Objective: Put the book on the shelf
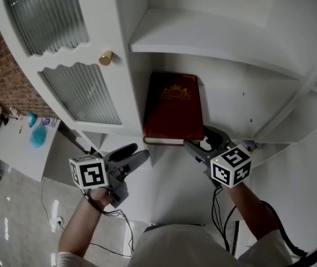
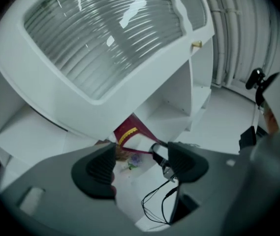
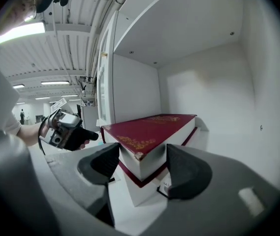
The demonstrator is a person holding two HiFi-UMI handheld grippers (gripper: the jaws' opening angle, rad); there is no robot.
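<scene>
- Far left, the cabinet's ribbed glass door stands with its brass knob beside the open bay. Nothing is going on there.
- Next in, the left gripper hangs below the door, well short of the shelf. Its own view shows the jaws wide apart with nothing between them, only floor and a cable beyond. It's a spare hand for now.
- Centre stage is the book, a dark red hardback with gold tooling. It lies flat on the shelf, cover up, near edge towards the person, tucked under the upper board. By the look of it the placing is as good as done.
- On the right, the right gripper sits at the book's near right corner. In its own view the jaws are spread and the corner pokes in between them. Whether either pad touches the covers I can't quite settle from this angle, but it isn't a firm clamp.
- Handling call: it's a thick block of pages in rigid boards, so probably fairly heavy and stiff, and the smooth cover may well slide on the painted shelf. If it needs squaring, I'd pinch across the thickness at the near edge or nudge the spine, not lever on that corner, which could dent.
</scene>
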